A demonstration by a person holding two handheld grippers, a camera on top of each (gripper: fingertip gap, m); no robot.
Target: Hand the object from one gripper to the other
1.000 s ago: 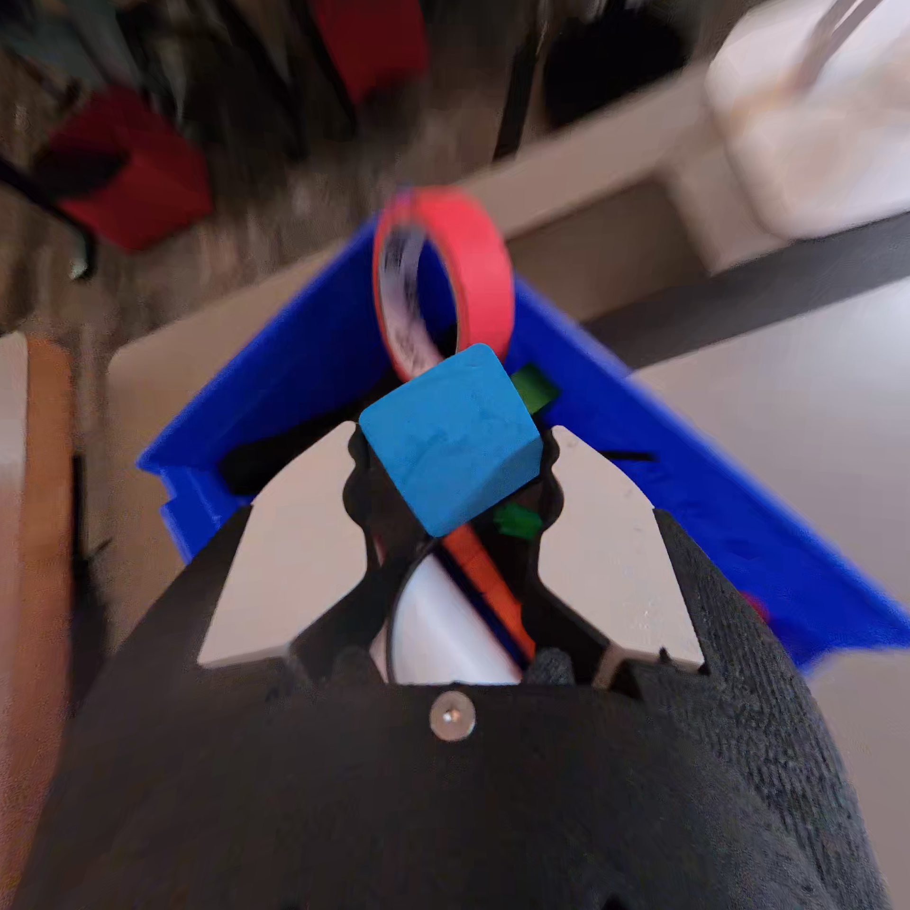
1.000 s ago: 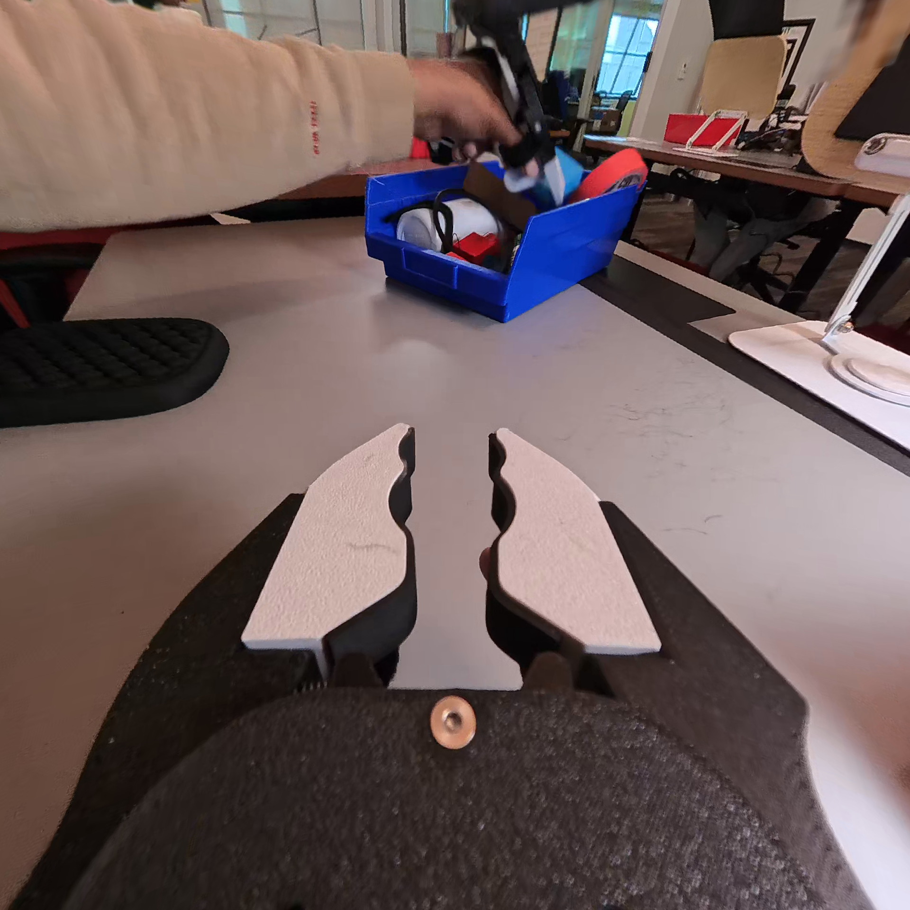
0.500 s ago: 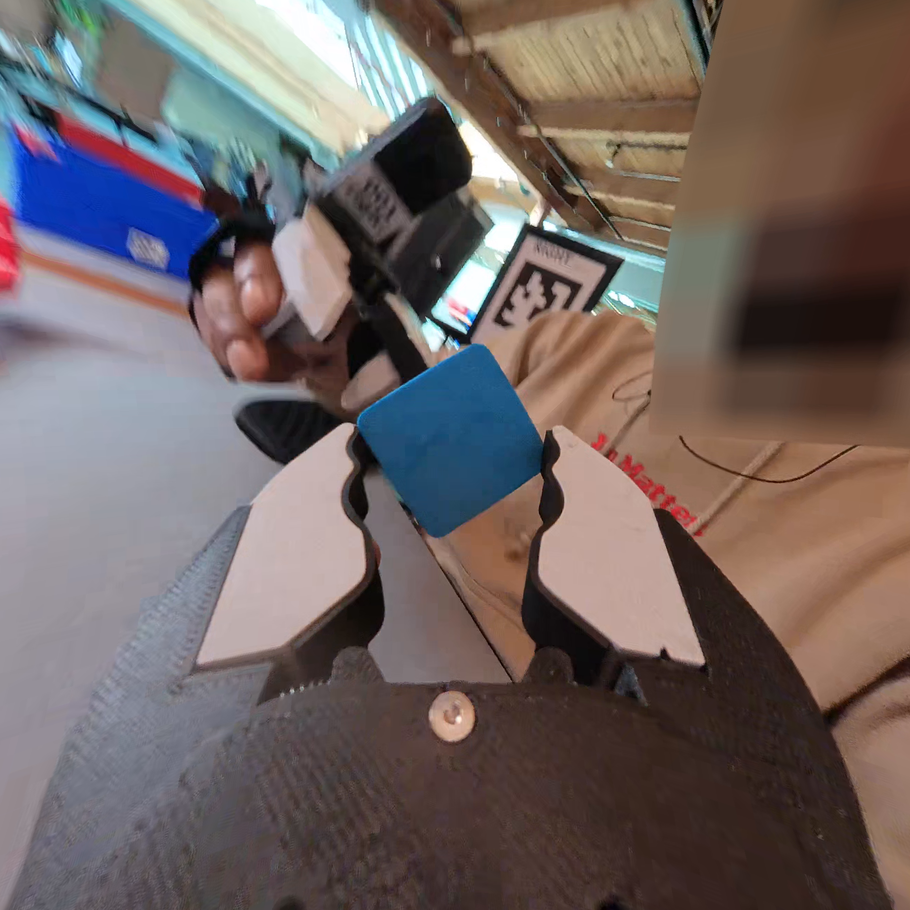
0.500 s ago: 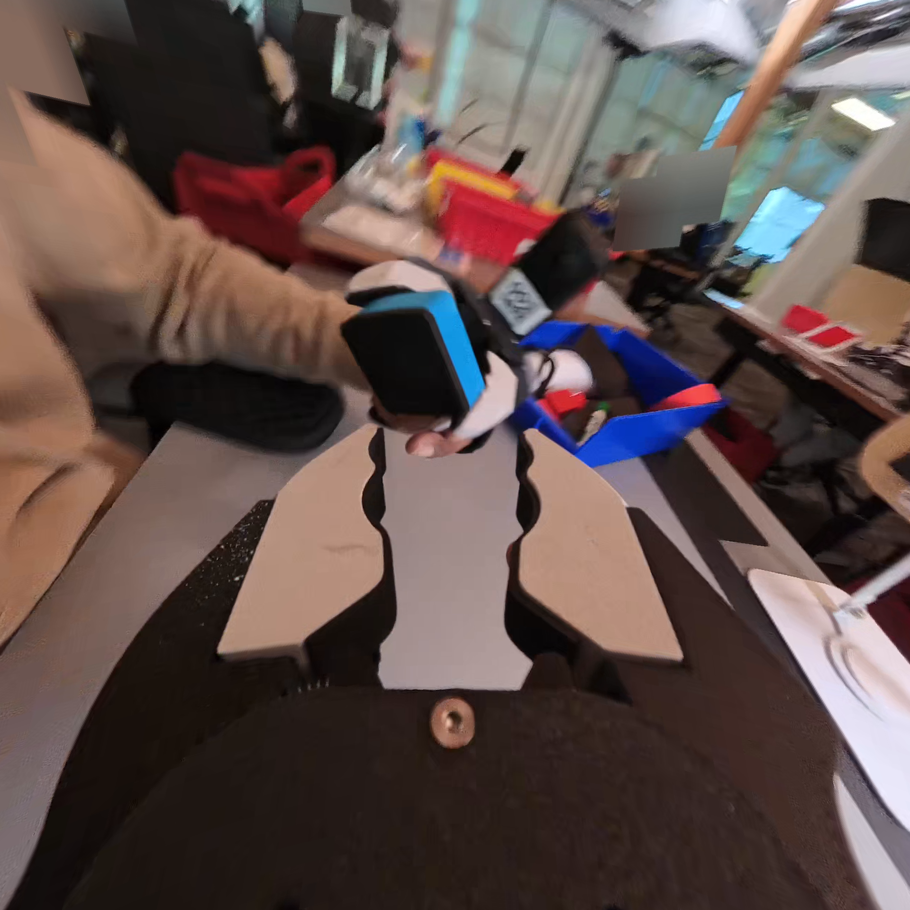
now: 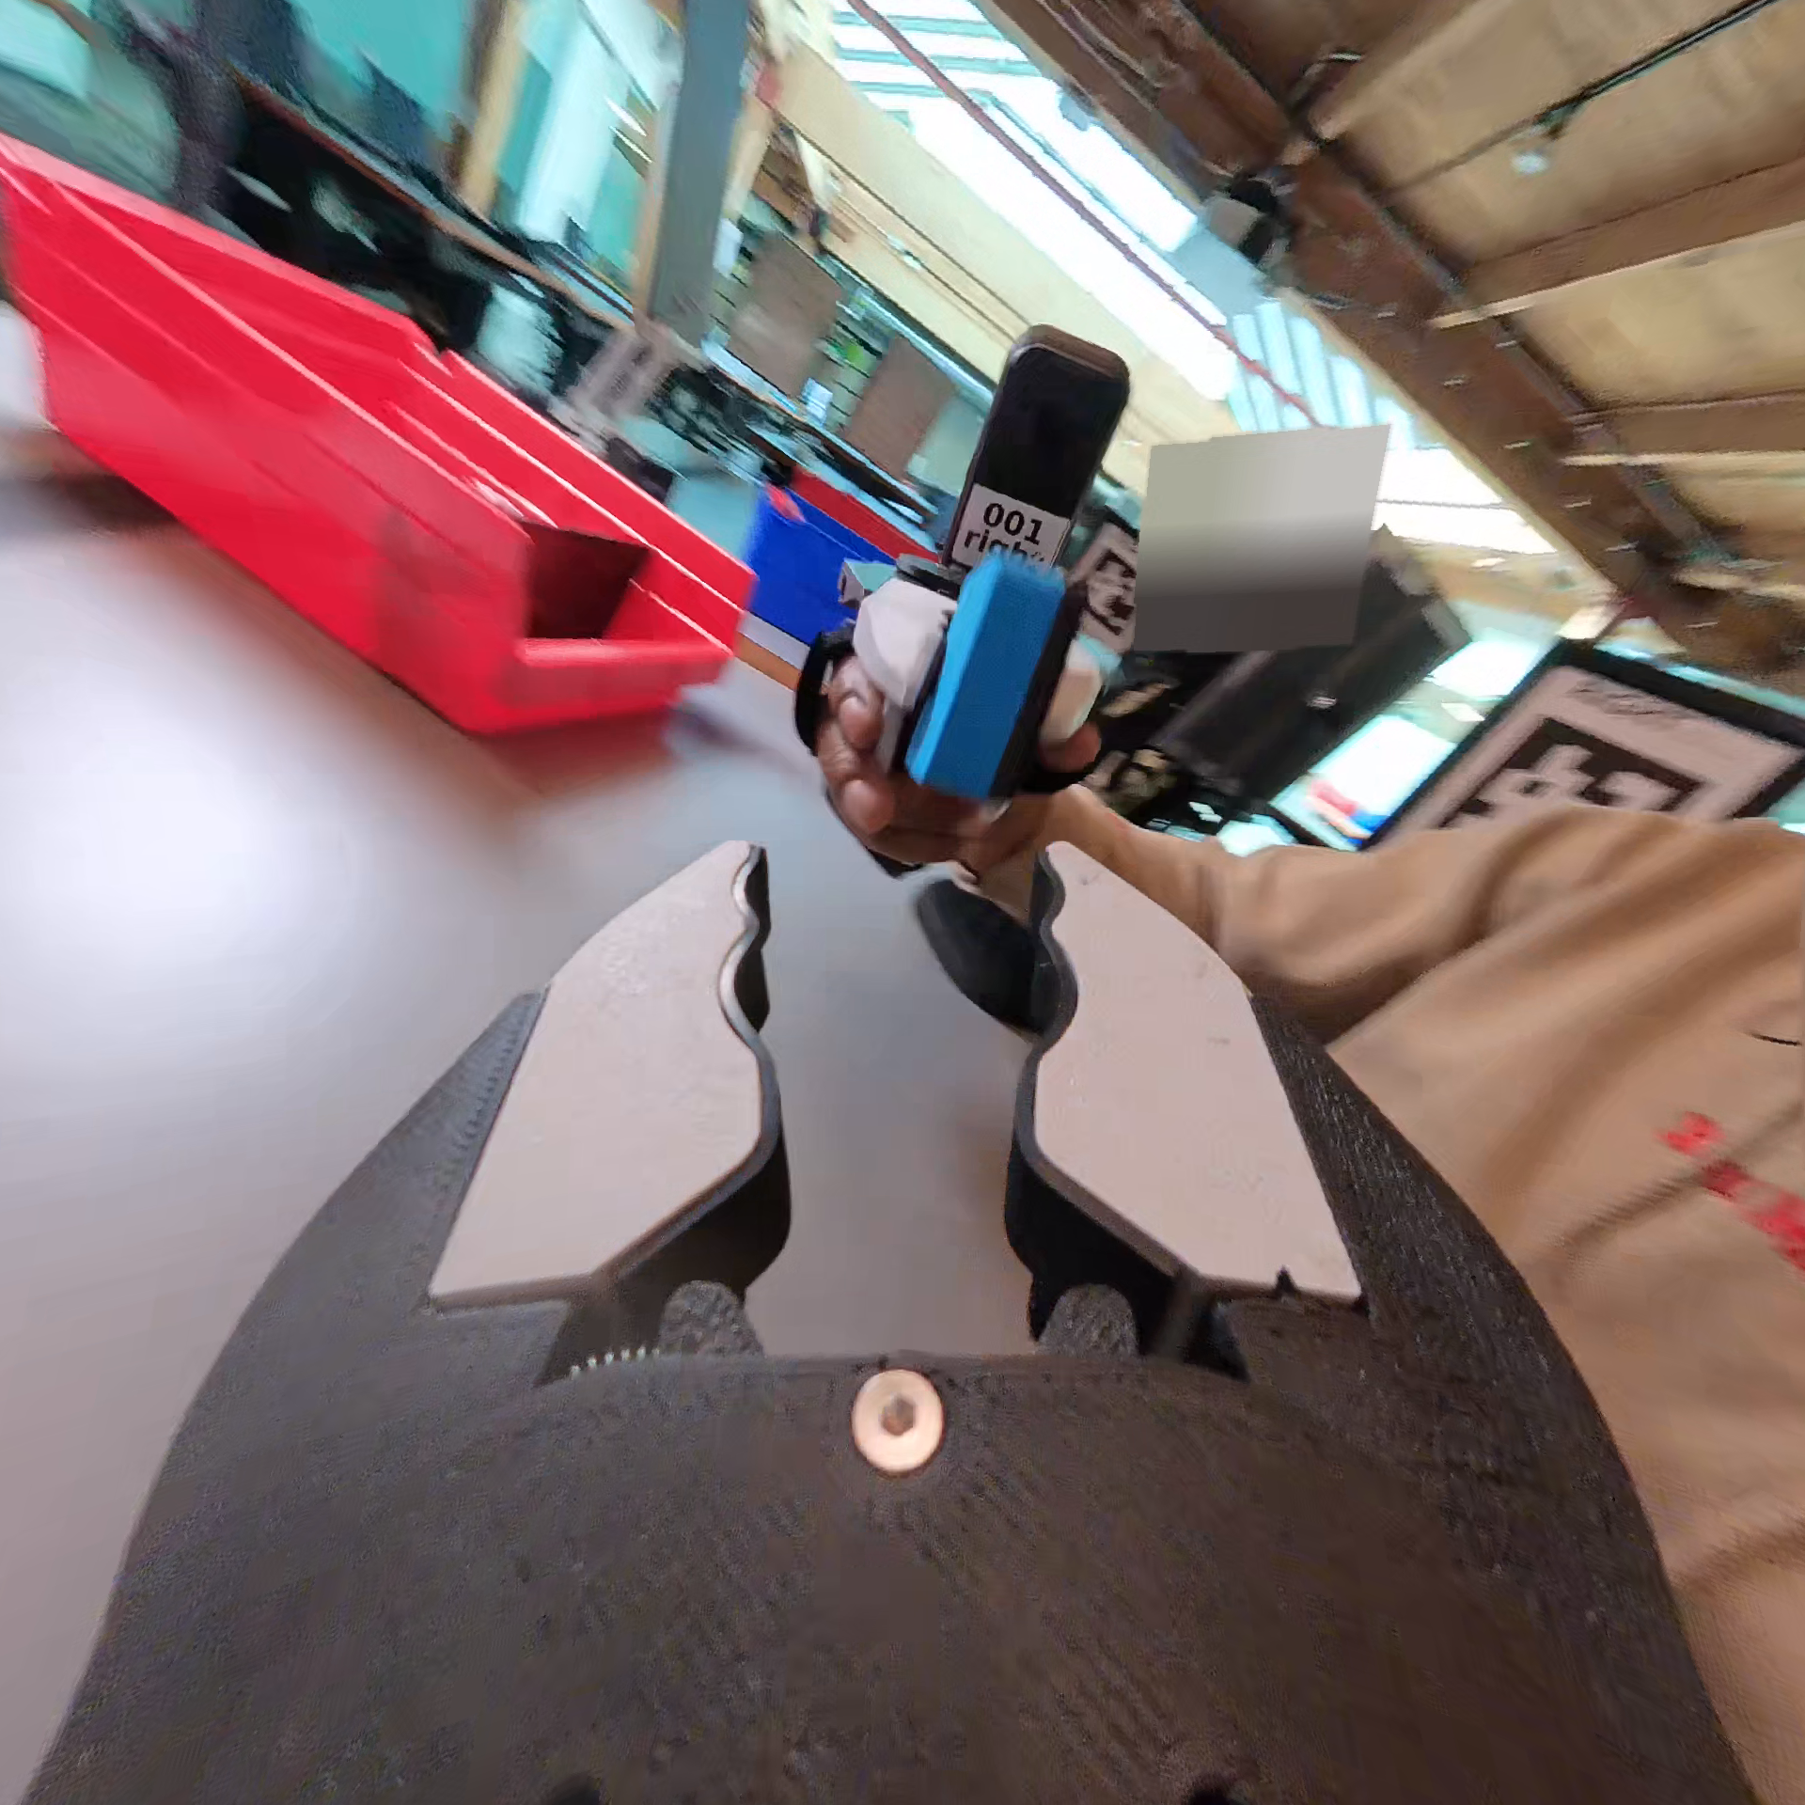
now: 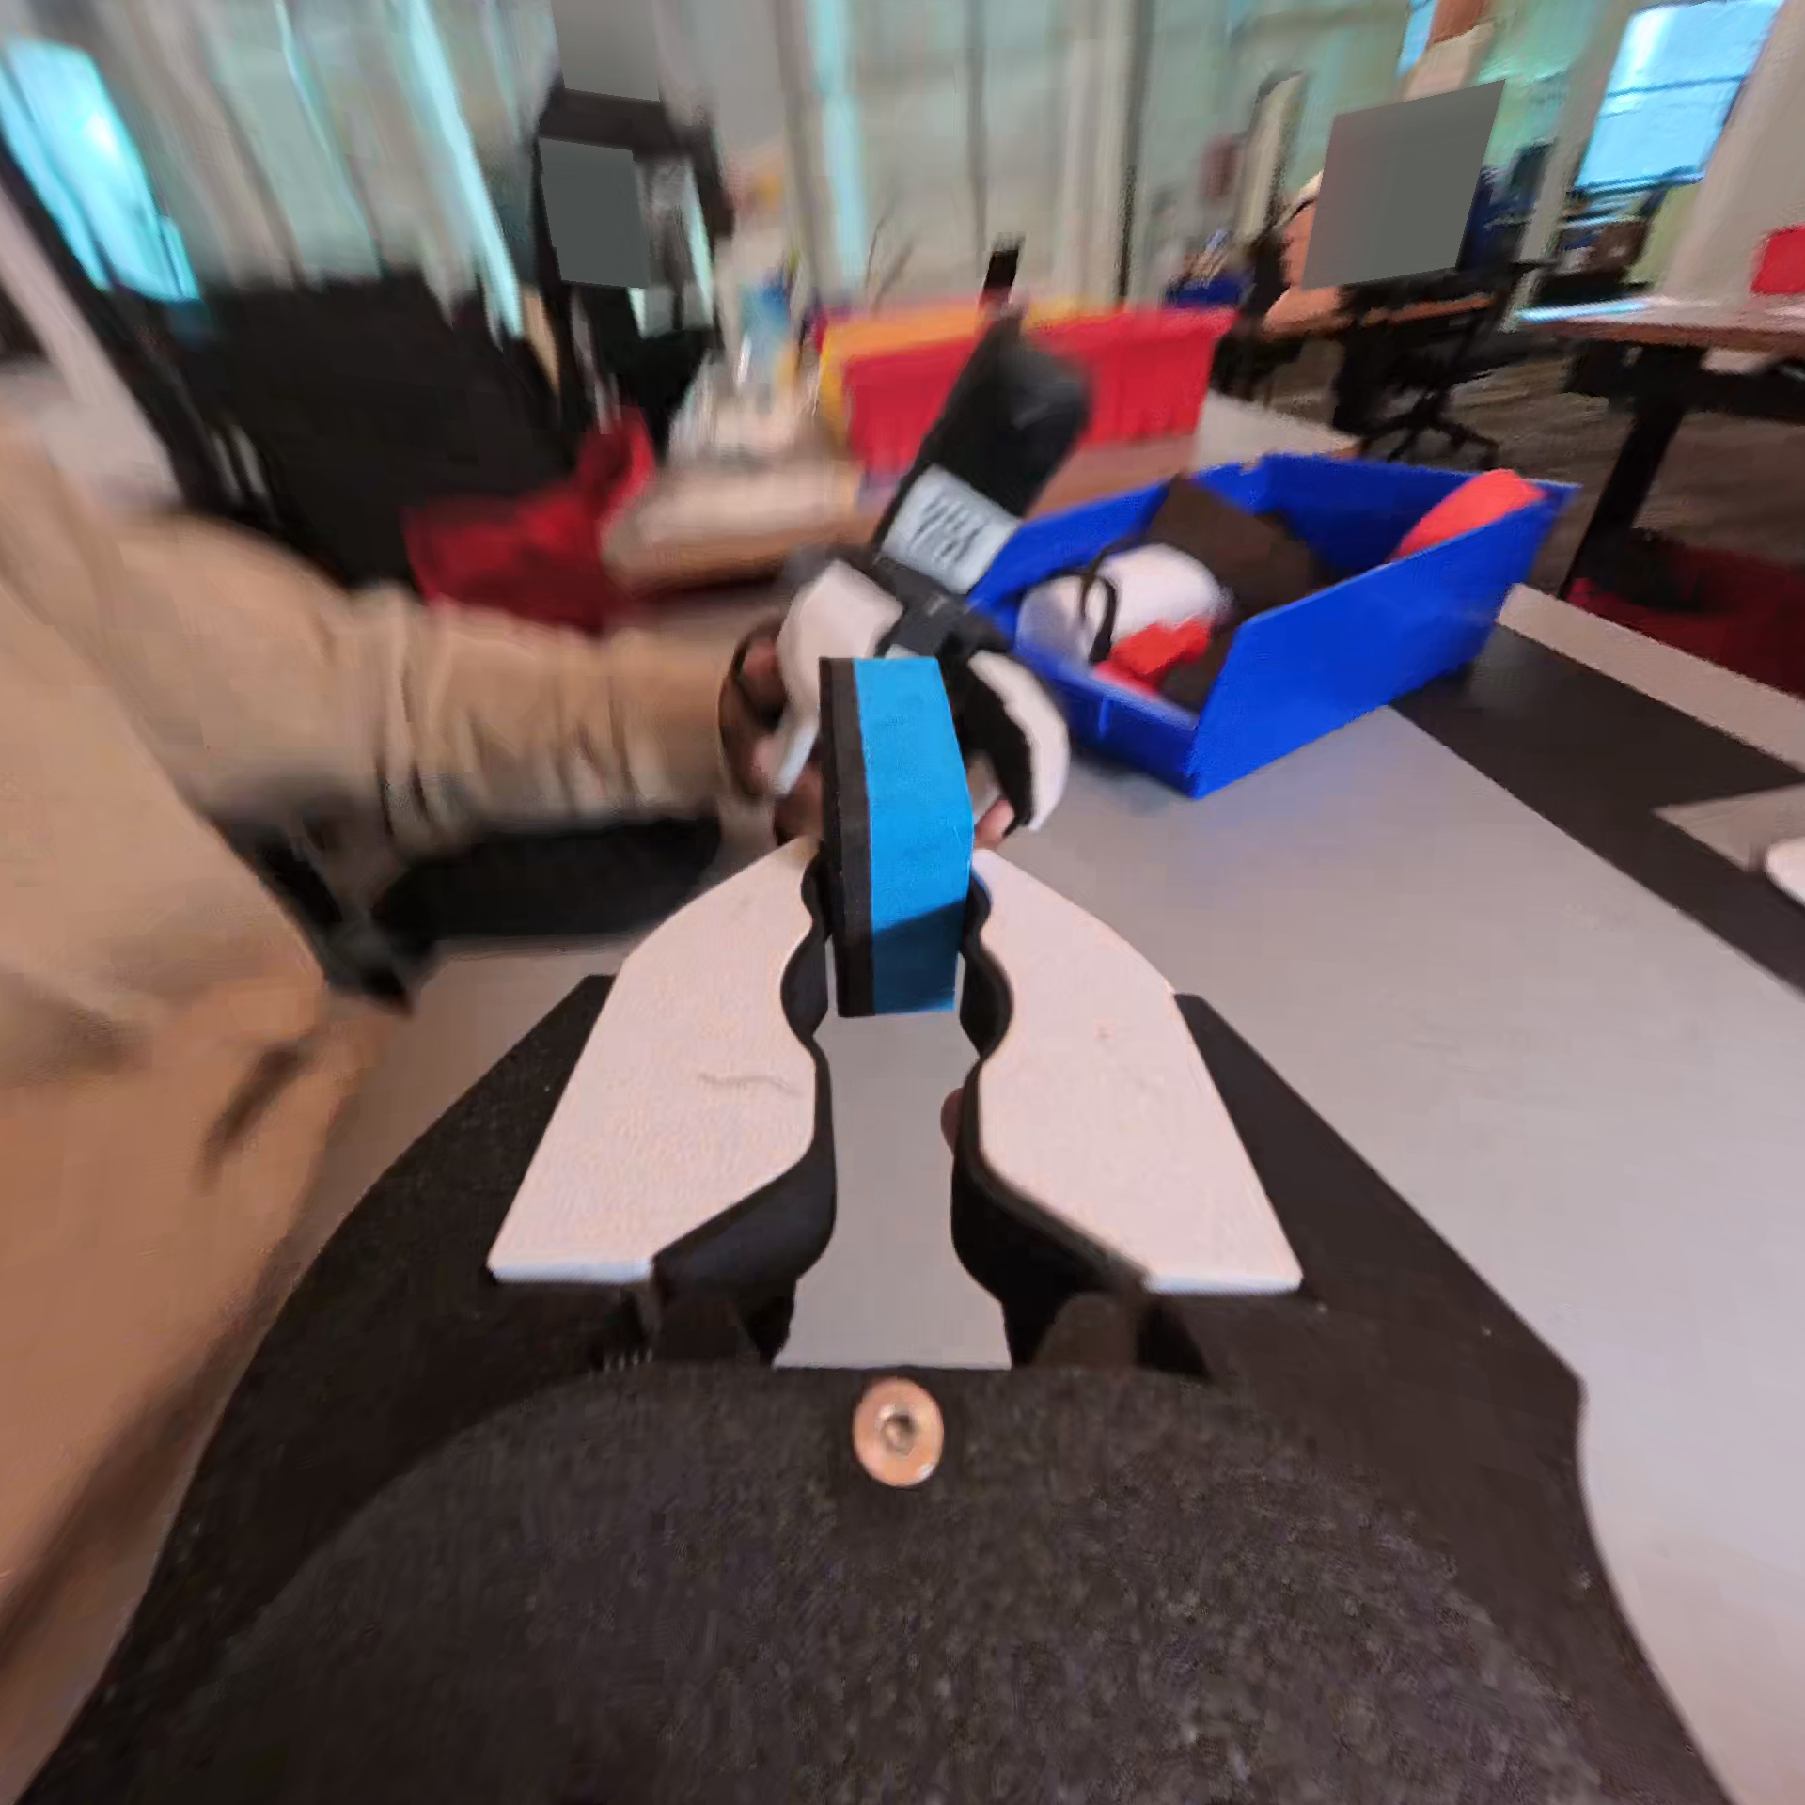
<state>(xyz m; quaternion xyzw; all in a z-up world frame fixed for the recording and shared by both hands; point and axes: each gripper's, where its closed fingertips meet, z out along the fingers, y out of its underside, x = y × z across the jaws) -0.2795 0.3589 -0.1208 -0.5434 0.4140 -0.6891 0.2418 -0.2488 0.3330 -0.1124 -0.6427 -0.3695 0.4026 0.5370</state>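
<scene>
Left gripper (image 5: 903, 879): jaws spread wide with only the grey table (image 5: 244, 879) showing between the pale pads, nothing held. In the right wrist view it sits farther off, behind the block, gripped by a hand (image 6: 757, 718) with a beige sleeve (image 6: 391, 703) trailing off to the left; that view is motion-blurred.

Blue foam block (image 6: 903, 830) (blue face, black layer along its left edge): stands on edge between the tips of the right gripper (image 6: 894, 903), whose pads are clamped against its two sides. The block's lower part sits in the wavy notches; its upper part projects forward past the fingertips. In the left wrist view the same block (image 5: 986, 674) appears end-on, well ahead of the left gripper's tips and apart from them, gripped by the right gripper with a hand (image 5: 908, 772) below it.

Right of the block, farther back on the table: blue bin (image 6: 1319, 684) holding mixed items (white, red and dark brown shapes, not resolvable in blur). The left wrist view shows a red bin (image 5: 391, 527) at upper left on the table.
</scene>
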